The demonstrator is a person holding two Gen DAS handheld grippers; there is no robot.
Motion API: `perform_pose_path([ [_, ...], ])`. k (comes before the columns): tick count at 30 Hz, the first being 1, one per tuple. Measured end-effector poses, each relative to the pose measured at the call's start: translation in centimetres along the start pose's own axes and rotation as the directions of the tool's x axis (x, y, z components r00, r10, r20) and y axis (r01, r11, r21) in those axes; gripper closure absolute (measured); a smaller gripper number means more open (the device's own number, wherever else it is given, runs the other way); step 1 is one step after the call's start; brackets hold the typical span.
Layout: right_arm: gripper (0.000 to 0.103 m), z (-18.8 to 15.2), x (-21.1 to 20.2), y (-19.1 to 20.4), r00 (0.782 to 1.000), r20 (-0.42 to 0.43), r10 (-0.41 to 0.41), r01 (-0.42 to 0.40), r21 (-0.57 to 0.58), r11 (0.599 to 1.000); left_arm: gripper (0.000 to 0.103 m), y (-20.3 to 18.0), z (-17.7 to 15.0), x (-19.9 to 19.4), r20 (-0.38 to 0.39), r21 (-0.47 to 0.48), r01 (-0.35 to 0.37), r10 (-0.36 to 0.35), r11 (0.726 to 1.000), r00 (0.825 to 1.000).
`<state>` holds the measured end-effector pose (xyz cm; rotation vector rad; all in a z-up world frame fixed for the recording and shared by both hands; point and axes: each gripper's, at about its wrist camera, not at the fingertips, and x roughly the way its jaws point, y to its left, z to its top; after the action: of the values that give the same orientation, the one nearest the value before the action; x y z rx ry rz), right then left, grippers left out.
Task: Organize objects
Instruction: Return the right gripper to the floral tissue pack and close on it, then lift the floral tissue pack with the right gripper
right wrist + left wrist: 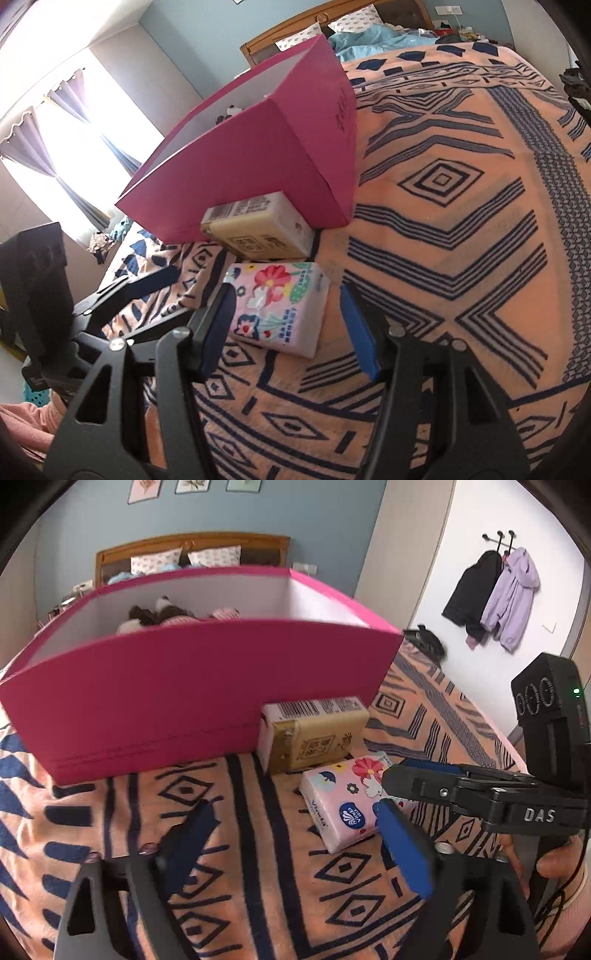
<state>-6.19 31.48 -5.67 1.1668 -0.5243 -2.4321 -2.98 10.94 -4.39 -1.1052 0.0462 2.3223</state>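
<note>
Where visible, toys (162, 614) inside pink box (192, 698)

Right gripper (286, 325) jaws spread around the floral tissue pack (280, 302) (not touching); gold pack (258, 230) beyond.

White raised letters "DAS" stood on the black plastic right gripper (388, 786). The pink floral tissue pack (345, 805) bore a blue round "Vinda" logo; its smaller print was unreadable.

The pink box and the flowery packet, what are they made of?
Pink box: probably stiff cardboard, matte pink outside, white inside, with flat walls and sharp folded edges. Flowery packet: looks like soft tissues in thin, glossy printed plastic wrap, slightly puffy with rounded corners.
</note>
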Motion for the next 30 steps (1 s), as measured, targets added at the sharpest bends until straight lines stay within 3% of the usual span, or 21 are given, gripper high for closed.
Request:
perform_pose_path([
  [3, 0.045, 0.1, 0.1, 0.0, 1.0, 0.0, 0.005, -0.005, -0.001, 1.0, 0.028, -0.1, 0.0, 1.2, -0.041, -0.016, 0.016, -0.016, 1.0, 0.999],
  [12, 0.054, 0.2, 0.5, -0.1, 1.0, -0.008, 0.021, -0.021, -0.003, 1.0, 0.039, -0.1, 0.4, 2.0, -0.063, -0.046, 0.065, -0.068, 0.997, 0.996],
  [30, 0.062, -0.2, 0.9, -0.4, 0.999, -0.022, 0.026, -0.026, 0.007, 1.0, 0.058, -0.4, 0.5, 2.2, -0.076, -0.062, 0.133, -0.137, 0.989, 0.988],
])
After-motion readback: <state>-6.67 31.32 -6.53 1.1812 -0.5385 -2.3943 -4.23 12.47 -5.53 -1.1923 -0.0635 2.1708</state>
